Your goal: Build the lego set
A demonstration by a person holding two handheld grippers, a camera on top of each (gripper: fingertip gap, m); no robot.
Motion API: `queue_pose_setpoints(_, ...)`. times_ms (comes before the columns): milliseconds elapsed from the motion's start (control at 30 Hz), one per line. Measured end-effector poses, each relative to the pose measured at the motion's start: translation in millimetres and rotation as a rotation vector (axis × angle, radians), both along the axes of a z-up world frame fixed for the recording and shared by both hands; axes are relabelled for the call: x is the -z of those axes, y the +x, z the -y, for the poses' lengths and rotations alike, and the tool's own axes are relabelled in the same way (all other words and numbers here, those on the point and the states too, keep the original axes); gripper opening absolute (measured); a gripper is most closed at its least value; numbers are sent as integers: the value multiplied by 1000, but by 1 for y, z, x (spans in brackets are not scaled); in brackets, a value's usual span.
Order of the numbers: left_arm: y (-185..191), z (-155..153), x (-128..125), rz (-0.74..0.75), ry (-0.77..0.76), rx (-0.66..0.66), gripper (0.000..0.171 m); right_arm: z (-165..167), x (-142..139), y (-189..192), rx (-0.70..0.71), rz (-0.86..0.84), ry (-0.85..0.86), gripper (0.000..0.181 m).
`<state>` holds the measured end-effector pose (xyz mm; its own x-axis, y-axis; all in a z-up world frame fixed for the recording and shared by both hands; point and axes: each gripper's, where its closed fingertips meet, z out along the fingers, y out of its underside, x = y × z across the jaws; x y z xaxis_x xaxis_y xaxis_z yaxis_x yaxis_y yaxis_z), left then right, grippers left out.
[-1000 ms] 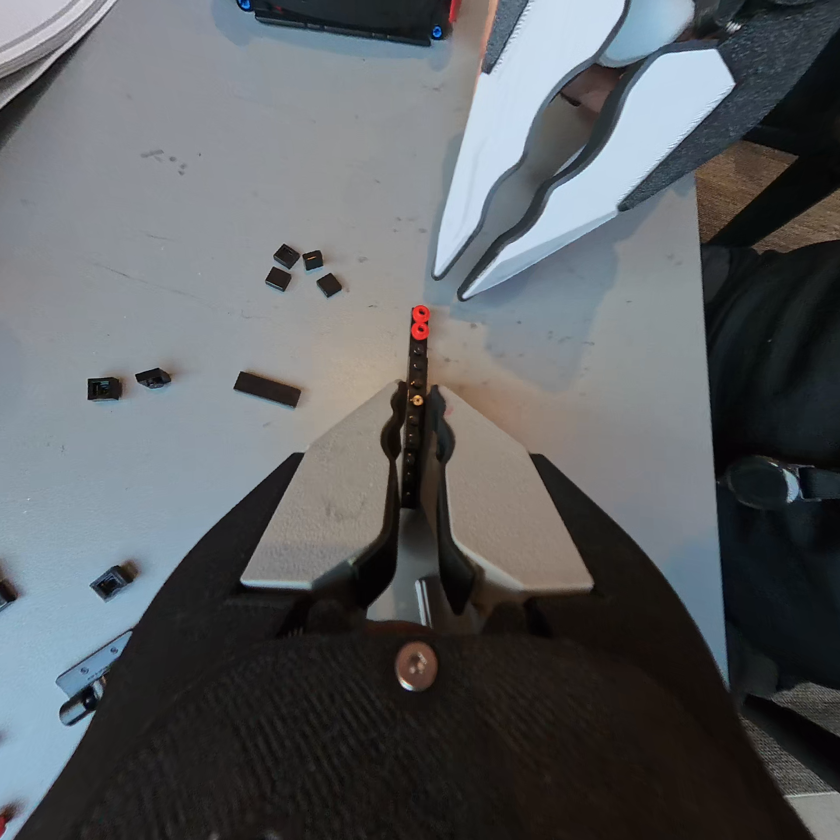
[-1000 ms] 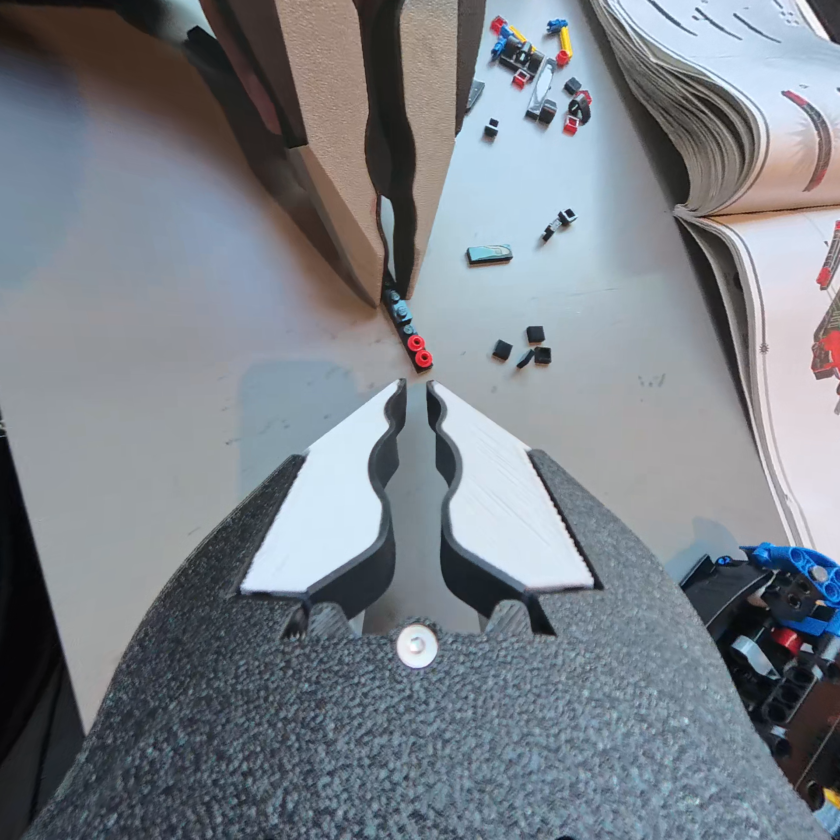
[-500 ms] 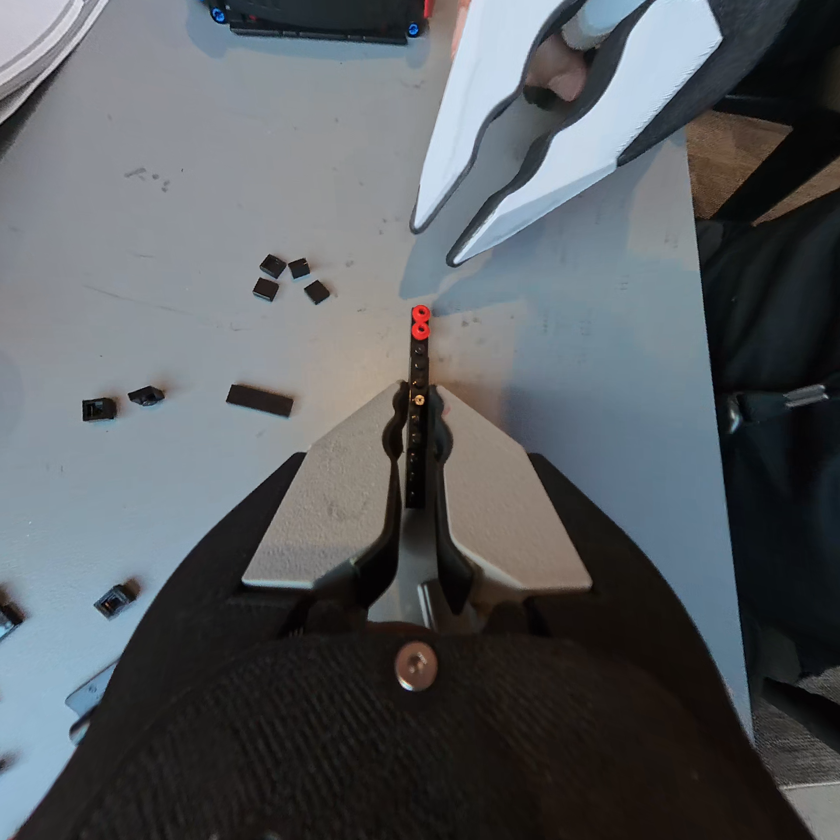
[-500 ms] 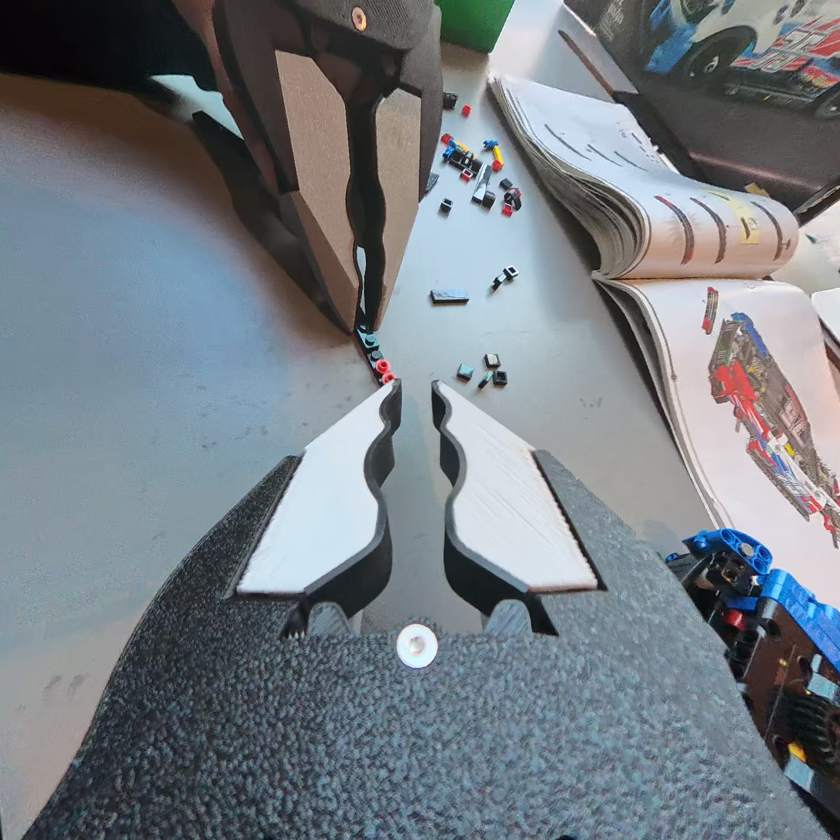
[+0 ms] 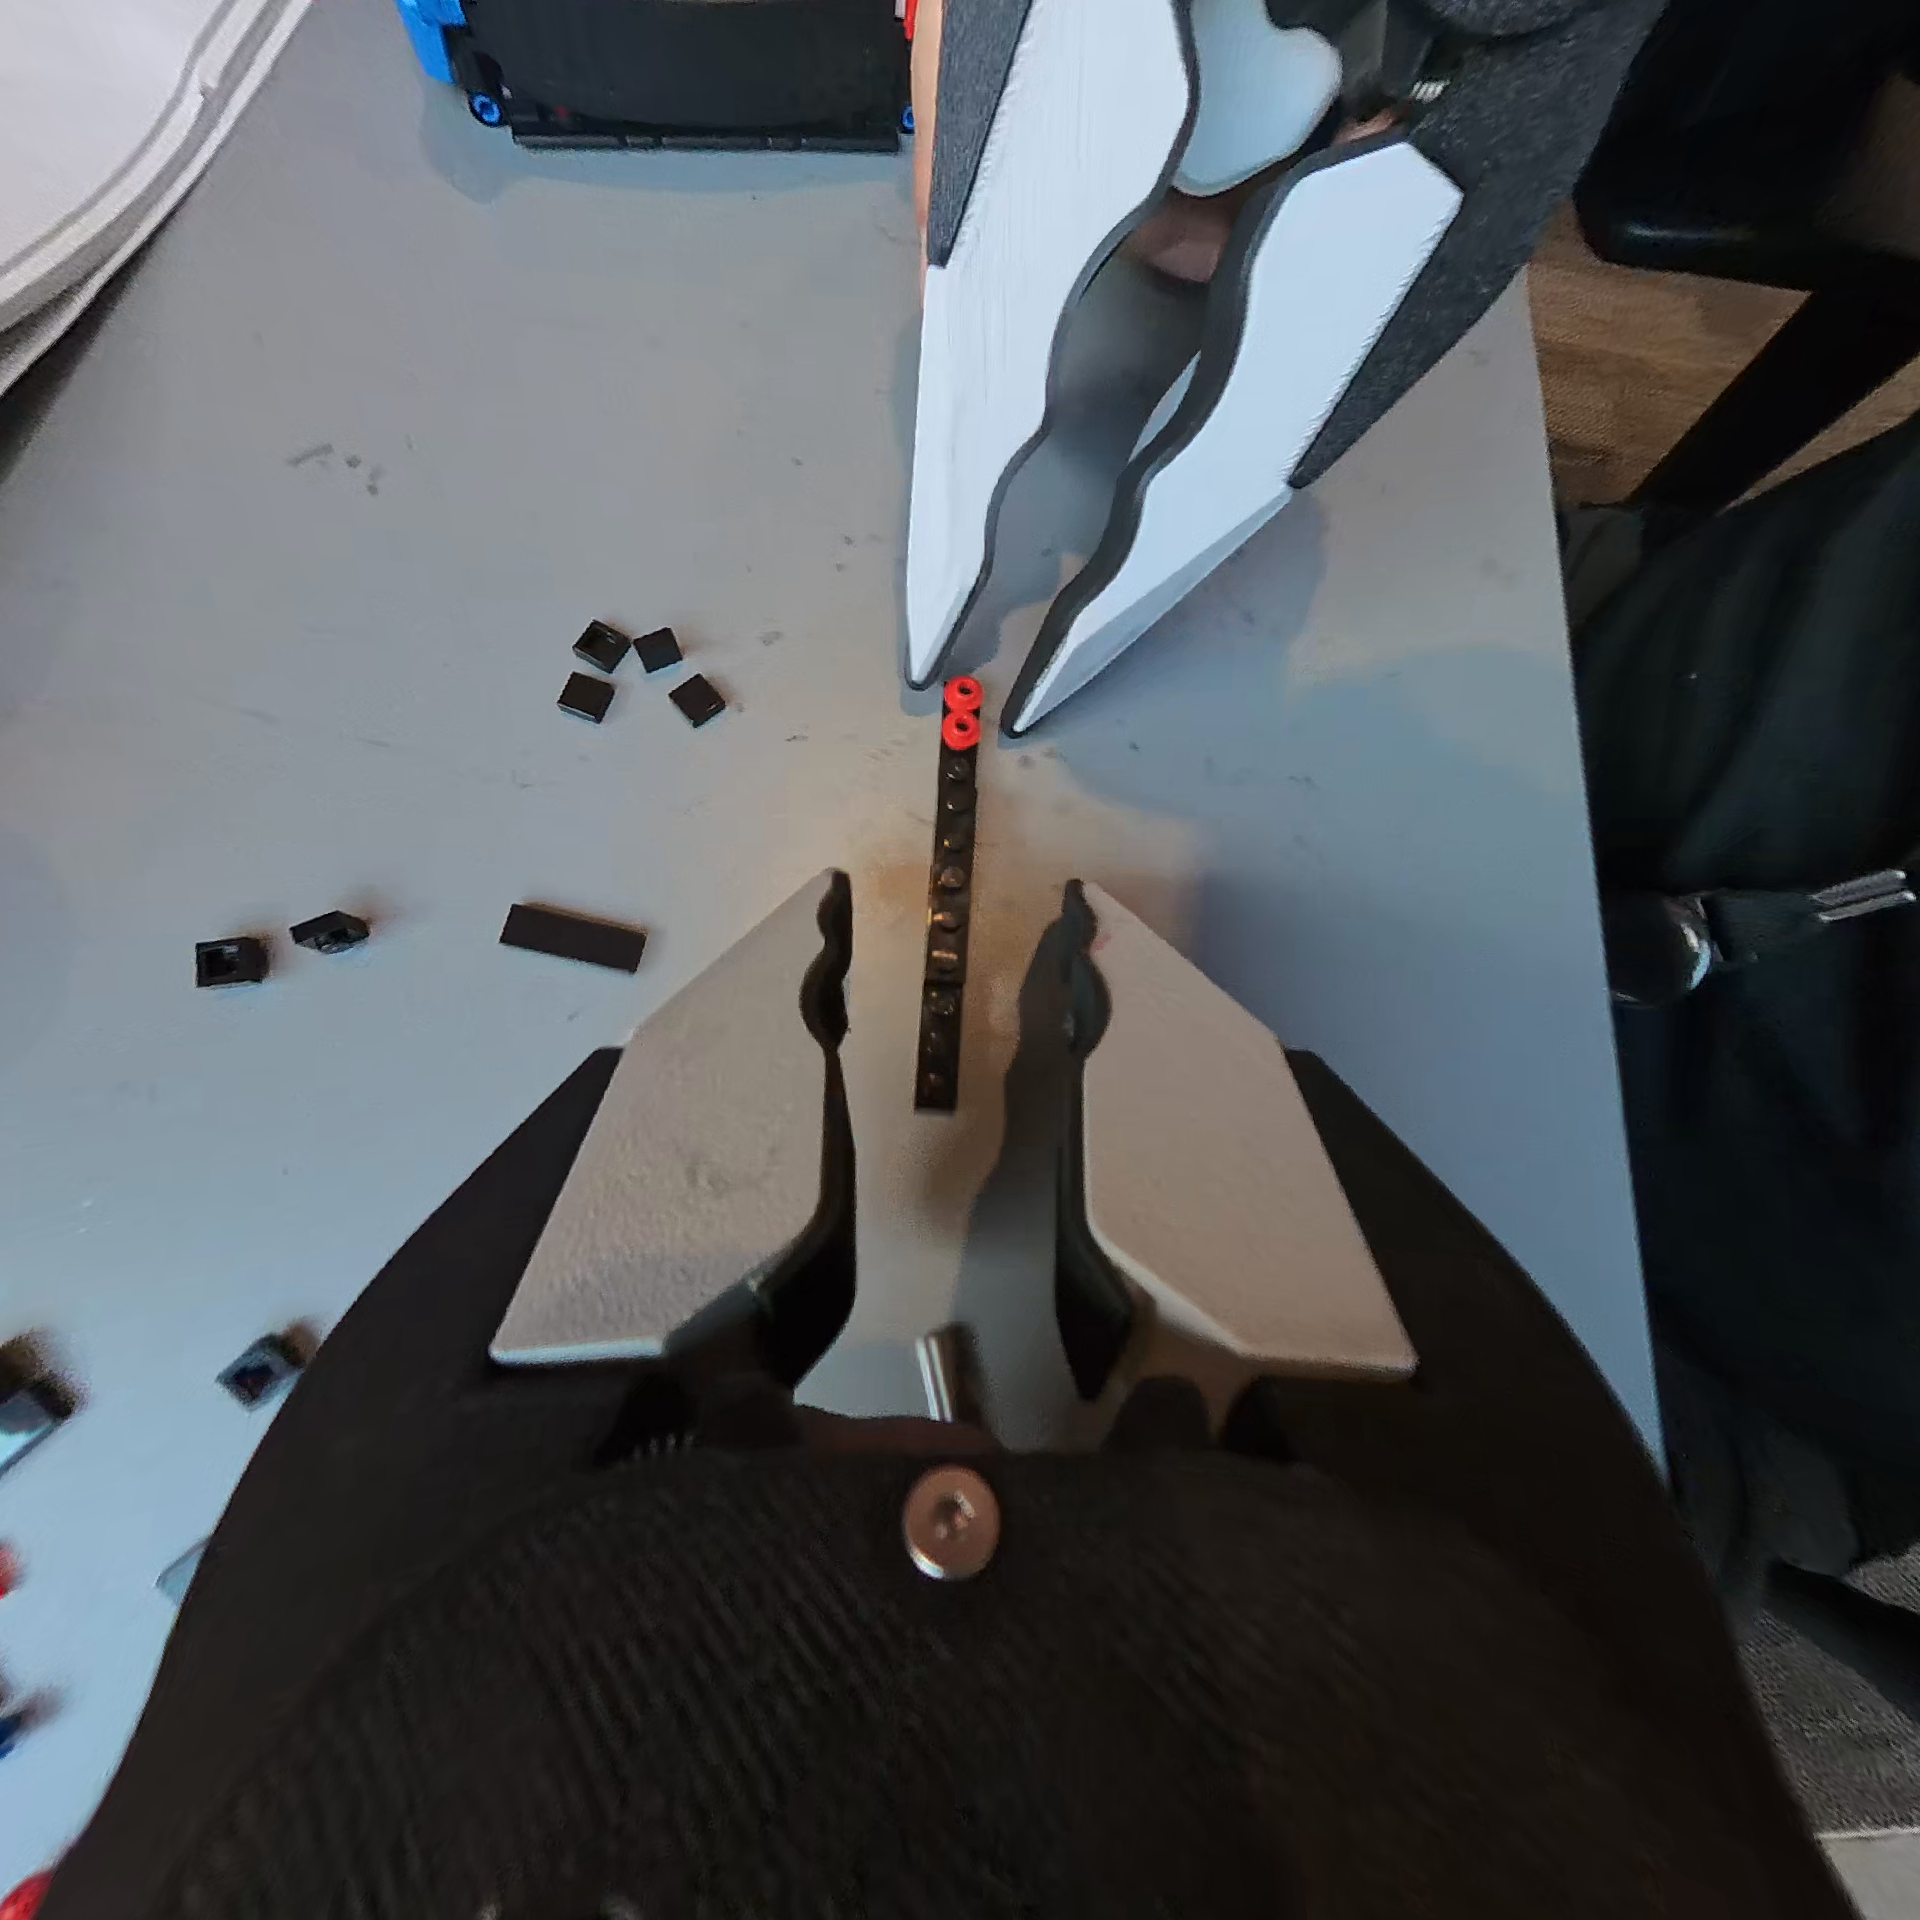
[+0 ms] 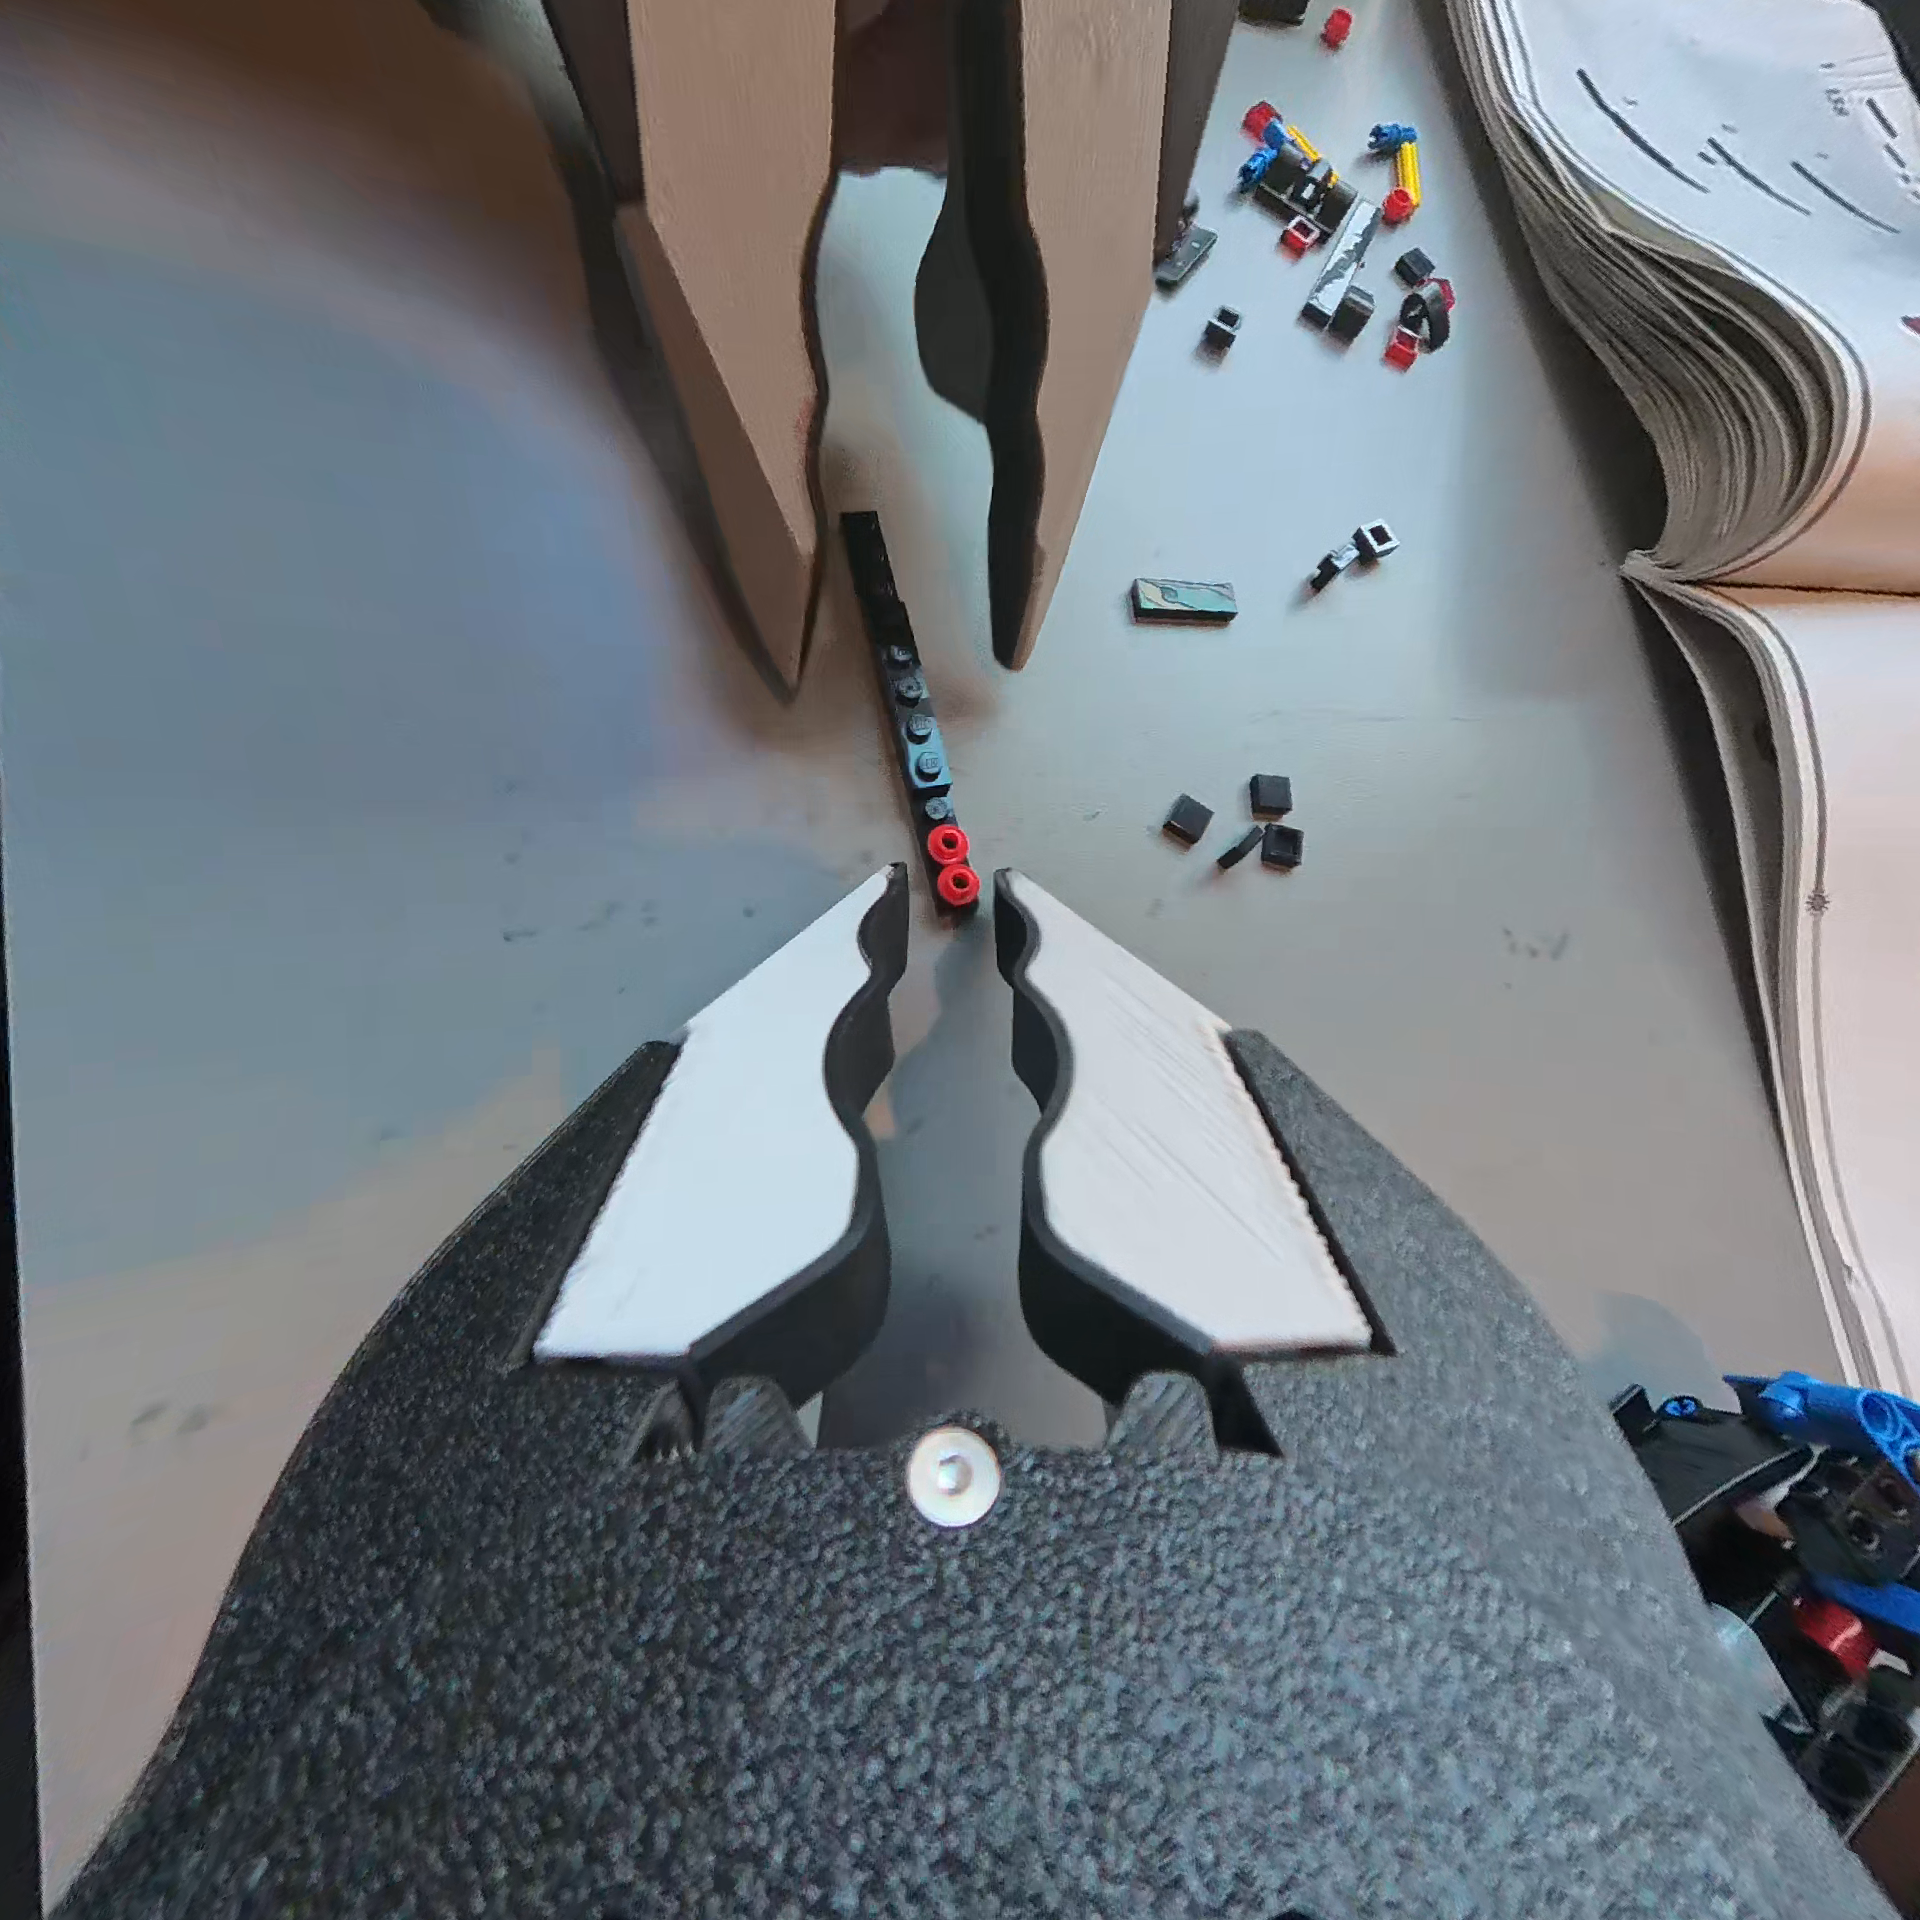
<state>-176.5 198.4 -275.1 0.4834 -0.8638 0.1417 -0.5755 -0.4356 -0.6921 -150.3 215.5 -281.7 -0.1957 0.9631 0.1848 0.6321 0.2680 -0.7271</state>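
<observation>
Left wrist view shows the left gripper (image 5: pixel 951 904) has let go: its jaws now stand apart around the black studded strip (image 5: pixel 948 935) lying on the worktop (image 5: pixel 416 416). Right gripper (image 6: pixel 951 883), jaws slightly apart, has closed in on the strip's red-studded end (image 6: pixel 951 860), probably to take it over.

Each camera sits behind its own fingers, angled steeply down at the grey table (image 5: pixel 416 364) from close by. The two views face each other; both show the black strip (image 5: pixel 951 914) with red studs (image 6: pixel 951 862) and, probably, the same four black tiles (image 5: pixel 639 675).
</observation>
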Motion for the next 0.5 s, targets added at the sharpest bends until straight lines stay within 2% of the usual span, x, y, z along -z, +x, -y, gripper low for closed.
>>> queue_pose_setpoints(133, -14, 5, -12, -5, 40, -35, 43, 0, -1, 0, -2, -10, 31, 15)
queue_pose_setpoints(233, -42, 13, -20, -66, 76, -94, 47, -4, -5, 0, 28, -41, 53, 21)
queue_pose_setpoints(333, -92, 20, -36, -127, 126, -247, 45, -7, -17, 1, 56, -126, 97, 22)
queue_pose_setpoints(433, -149, 18, -52, -152, 169, -493, 31, -12, -28, 2, 96, -205, 144, 26)
queue_pose_setpoints(500, -170, 18, -55, -144, 159, -583, 27, -15, -31, 0, 112, -223, 158, 29)
